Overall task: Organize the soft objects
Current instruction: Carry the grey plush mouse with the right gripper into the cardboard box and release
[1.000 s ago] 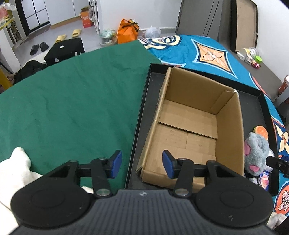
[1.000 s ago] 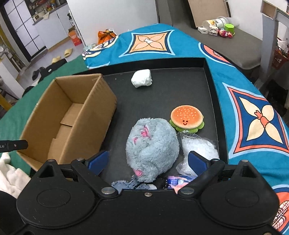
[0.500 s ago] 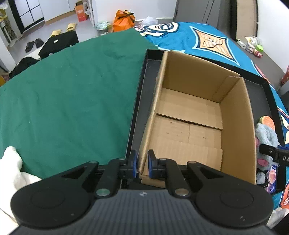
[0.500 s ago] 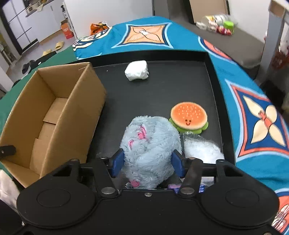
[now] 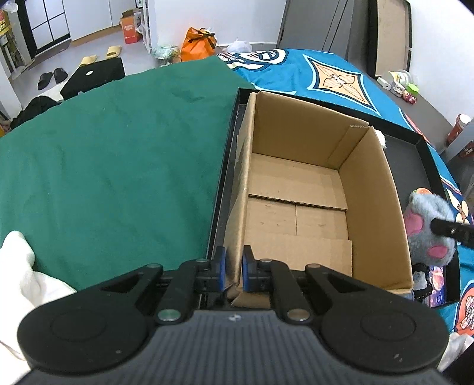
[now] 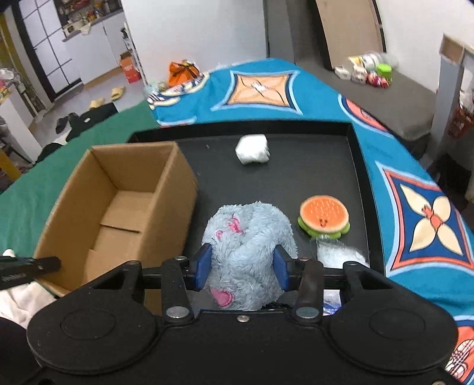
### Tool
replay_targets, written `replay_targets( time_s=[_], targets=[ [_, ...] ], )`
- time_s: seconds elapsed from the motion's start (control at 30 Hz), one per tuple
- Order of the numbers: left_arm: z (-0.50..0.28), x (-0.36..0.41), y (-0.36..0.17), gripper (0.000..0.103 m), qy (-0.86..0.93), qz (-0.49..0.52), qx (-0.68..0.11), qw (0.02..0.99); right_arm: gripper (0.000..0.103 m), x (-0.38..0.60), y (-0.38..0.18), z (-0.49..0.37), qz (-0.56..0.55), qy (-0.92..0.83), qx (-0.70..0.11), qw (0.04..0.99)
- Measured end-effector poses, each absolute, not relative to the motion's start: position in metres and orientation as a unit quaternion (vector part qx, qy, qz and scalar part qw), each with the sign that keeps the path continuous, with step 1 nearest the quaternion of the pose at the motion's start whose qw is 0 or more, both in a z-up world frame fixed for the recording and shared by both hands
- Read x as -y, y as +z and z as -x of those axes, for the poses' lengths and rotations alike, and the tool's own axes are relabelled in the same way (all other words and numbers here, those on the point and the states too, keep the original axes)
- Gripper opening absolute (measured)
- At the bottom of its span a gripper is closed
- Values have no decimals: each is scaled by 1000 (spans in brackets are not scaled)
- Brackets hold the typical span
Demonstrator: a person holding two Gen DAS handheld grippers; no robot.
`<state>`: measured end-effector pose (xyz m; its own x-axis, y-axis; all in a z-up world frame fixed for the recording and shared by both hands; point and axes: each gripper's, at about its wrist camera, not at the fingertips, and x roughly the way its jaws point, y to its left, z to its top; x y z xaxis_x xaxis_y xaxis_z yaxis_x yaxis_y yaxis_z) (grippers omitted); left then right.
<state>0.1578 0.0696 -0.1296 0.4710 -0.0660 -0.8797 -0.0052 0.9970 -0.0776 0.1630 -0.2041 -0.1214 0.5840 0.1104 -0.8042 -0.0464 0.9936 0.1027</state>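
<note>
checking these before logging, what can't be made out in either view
- Right view: lower part of the grey plush toy hidden behind the right gripper.
- Right view: white fluffy item and the packet beneath cut off by the gripper body.
- Left view: cardboard box near corner covered by the left gripper.
- Both views: shelf clutter too small, blurred.

No legible text from my feeds; print on orange carton (image 5: 130,28) by far wall too blurred.

You have a fluffy grey plush toy (image 6: 248,237), a matt corrugated cardboard box (image 5: 299,189), a matt black tray (image 6: 311,177), and a soft green cloth (image 5: 112,154) upper left.
</note>
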Motion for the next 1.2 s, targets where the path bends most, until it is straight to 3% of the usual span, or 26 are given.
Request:
replay_targets(
  time_s=[0.57,1.2],
  targets=[
    [-151,-77,-136,10,-30,56,-505,861,42,149,-68,-162,-29,111,-394,912],
    [-149,-88,-138,11,-51,85,-503,858,44,75,-93,-175,-36,155,-427,890]
  ],
)
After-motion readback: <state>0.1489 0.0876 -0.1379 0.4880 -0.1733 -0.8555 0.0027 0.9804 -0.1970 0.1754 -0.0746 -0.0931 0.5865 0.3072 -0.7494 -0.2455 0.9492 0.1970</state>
